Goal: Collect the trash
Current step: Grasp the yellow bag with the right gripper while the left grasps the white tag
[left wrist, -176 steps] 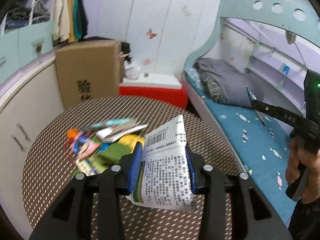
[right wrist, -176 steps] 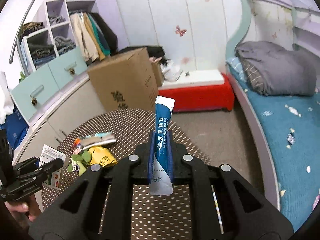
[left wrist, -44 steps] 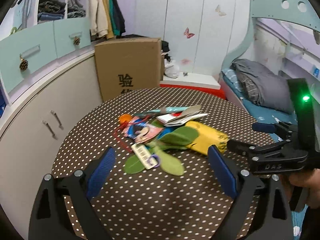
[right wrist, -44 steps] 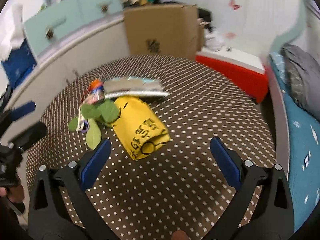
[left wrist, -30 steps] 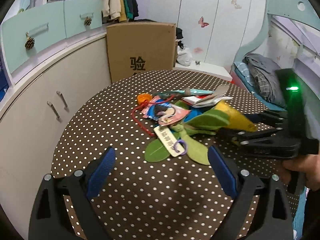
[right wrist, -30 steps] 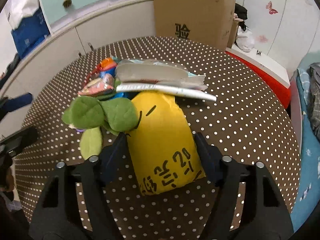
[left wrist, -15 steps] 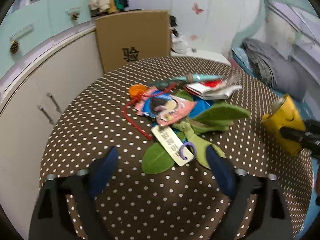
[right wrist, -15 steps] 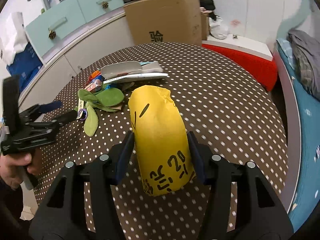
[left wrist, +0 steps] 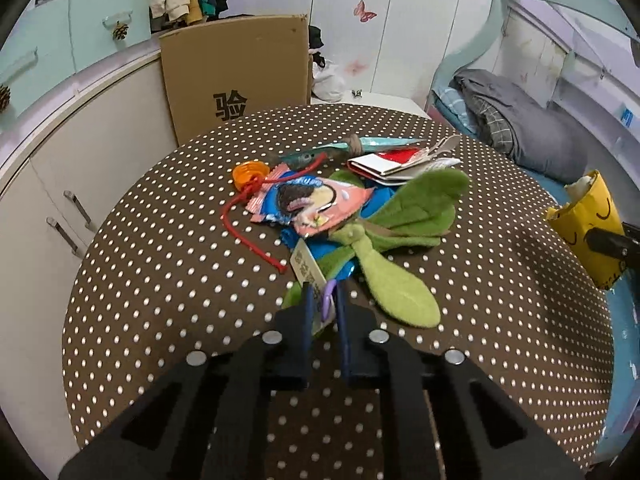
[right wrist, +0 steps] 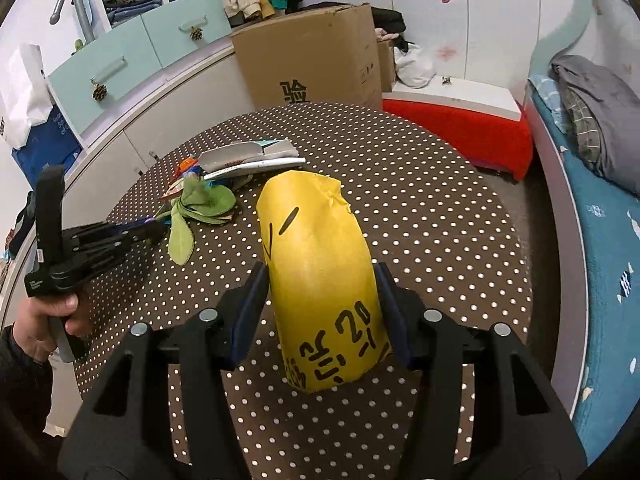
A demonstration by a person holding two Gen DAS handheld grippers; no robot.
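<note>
My right gripper is shut on a yellow bag with black writing and holds it above the brown dotted round table. The bag also shows at the right edge of the left wrist view. My left gripper is shut on the paper tag with a purple ring of a green felt leaf toy. The toy lies in a trash pile: a pink and blue wrapper, an orange cap with red string, a teal wrapper and a red and white packet.
A cardboard box stands behind the table, next to curved white cabinets. A red bench and a bed with blue sheet and grey blanket are at the right. The left gripper and hand show in the right wrist view.
My left gripper has moved in and closed on the leaf toy's tag; it was wide open before. My right gripper closed on the yellow bag and lifted it off the pile, toward the right.
</note>
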